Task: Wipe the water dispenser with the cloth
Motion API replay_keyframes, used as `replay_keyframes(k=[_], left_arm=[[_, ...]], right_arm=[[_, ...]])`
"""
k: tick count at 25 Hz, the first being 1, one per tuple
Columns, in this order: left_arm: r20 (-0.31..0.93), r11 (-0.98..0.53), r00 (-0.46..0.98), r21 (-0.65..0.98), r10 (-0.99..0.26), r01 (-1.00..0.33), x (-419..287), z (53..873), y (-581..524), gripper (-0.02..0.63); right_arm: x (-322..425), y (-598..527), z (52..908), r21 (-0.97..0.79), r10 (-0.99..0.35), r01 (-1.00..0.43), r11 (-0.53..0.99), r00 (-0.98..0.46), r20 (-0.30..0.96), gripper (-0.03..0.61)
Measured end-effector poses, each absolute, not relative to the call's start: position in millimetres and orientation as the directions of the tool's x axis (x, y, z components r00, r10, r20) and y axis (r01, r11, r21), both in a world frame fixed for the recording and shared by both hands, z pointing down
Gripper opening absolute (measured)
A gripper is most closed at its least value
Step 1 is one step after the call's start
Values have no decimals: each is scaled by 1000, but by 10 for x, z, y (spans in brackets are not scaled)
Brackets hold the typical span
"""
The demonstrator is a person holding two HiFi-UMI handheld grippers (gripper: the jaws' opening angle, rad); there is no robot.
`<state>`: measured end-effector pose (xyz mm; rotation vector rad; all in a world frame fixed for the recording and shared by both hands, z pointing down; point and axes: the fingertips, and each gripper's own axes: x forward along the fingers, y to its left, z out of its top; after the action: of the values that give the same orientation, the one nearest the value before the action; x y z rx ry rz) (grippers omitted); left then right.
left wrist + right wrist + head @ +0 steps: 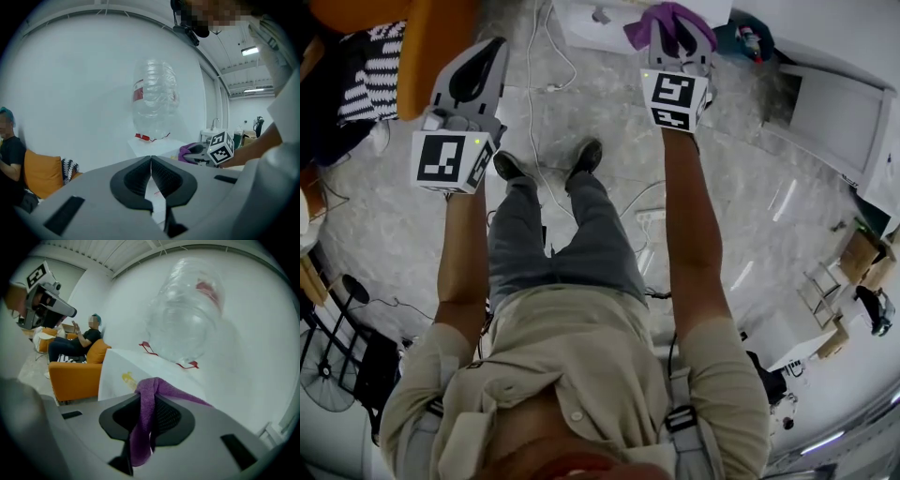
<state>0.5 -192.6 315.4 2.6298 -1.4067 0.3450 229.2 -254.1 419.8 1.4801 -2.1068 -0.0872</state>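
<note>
1. The left gripper (487,52) is grey hard plastic with black ribbed pads. Its jaws are pressed tight together, with nothing between them (151,161).
2. The right gripper (675,33) looks the same. Its jaws are squeezed on the cloth (143,427).
3. The cloth (670,19) is purple and soft, a bit fuzzy. It is bunched into a thick fold between the pads. One end hangs down below the jaws and the other lies flat over the top of the gripper.
4. The dispenser (136,371) is a white, smooth box with a small yellow mark on its side. It stands right in front of the right gripper, by a plain white wall. I cannot tell if the cloth touches it.
5. A big bottle (187,315) sits upside down on top of the dispenser. It is clear plastic with wavy ridges and a red label. There is a bit of red trim where it meets the box.
6. From the left gripper view the bottle (154,96) and the dispenser (154,146) are farther off, and the right gripper shows beside them with the cloth.
7. Each gripper has a cube with black and white squares at its back end.
8. The floor (375,225) is grey and looks like shiny stone. Thin white cables (534,94) run across it.
9. An orange sofa (75,373) stands to the left of the dispenser. It has a black and white striped cushion (375,66). A person (79,341) in a dark top sits there.
</note>
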Motion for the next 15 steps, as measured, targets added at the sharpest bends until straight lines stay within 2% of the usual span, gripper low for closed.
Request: replay_keyframes(k=[4, 7, 12, 15], left_arm=[[272, -558, 545, 35, -793, -829, 22, 3220, -1937, 18], [271, -562, 550, 40, -790, -826, -10, 3257, -1908, 18], [276, -542, 533, 52, -799, -839, -192, 3238, -1901, 18], [283, -529, 522, 58, -805, -847, -338, 3271, -1876, 18]], right_arm=[[2773, -2499, 4215, 351, -905, -899, 261, -102, 412, 86], [2716, -2489, 4238, 334, -908, -917, 219, -66, 413, 86], [2171, -2566, 4271, 257, -907, -942, 217, -96, 411, 86], [1478, -2635, 4338, 230, -890, -923, 310, -196, 412, 86]])
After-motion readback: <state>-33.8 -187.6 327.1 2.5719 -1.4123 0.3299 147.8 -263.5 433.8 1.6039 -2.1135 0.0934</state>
